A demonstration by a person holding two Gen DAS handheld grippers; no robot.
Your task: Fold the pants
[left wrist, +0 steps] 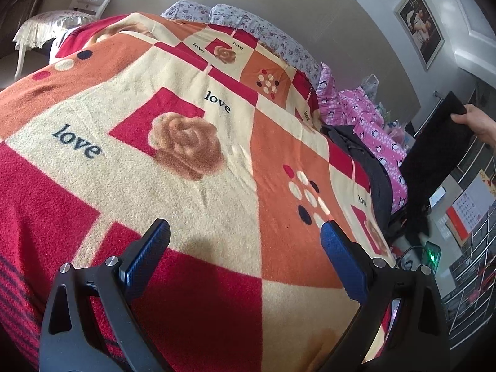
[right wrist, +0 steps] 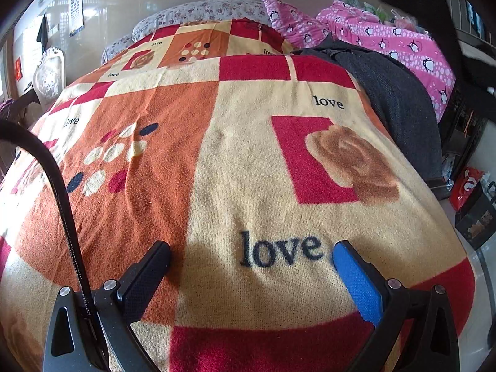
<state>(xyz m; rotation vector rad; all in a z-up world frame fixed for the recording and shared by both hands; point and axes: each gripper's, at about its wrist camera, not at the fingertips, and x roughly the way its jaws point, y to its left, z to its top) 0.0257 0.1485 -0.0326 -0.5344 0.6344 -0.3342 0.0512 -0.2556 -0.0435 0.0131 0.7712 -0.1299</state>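
Note:
Dark grey pants lie crumpled along the right edge of the bed, also showing in the left wrist view. A bare hand at the far right of the left wrist view holds up a black garment beside the bed. My left gripper is open and empty above the patterned blanket. My right gripper is open and empty above the same blanket, left of the grey pants.
A pink penguin-print quilt is piled behind the pants. Floral pillows lie at the bed's head. A white chair stands at the far left. A black cable loops by my right gripper. Boxes sit on the floor.

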